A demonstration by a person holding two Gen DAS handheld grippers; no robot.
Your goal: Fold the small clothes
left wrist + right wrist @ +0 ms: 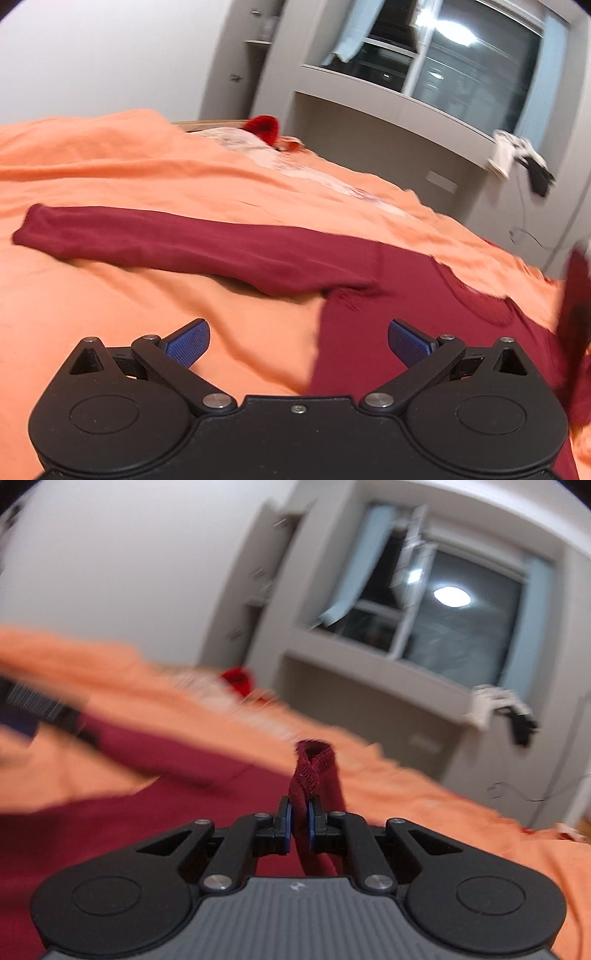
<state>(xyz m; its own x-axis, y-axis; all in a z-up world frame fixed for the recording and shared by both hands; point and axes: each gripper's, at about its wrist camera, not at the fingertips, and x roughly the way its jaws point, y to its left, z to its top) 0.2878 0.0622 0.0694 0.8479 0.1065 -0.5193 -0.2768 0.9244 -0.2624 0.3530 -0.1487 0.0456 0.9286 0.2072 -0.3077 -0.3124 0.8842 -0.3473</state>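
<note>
Pinched between the blue pads of the right gripper (299, 823) is a hemmed edge of the maroon top (406, 295), the fabric bunched into an upright loop above the fingertips, with the rest trailing down beneath the tool. From the right wrist view it looks like a cuff or hem, though motion blur makes it hard to be sure which. The left gripper (298, 341) hovers with its jaws spread wide and nothing between them, just over the garment's side edge where it meets the orange bedcover (129, 173).

The top lies spread on the bed, one long sleeve (155, 243) stretched out flat away from the body. It appears a thin, soft knit: light, limp and likely to sag or drag when lifted by one point. Seams, cuffs and hems probably give the firmest hold, since they are doubled and less stretchy. A second grip at the sleeve's cuff or the shoulder seam would likely keep a fold line straight.
</note>
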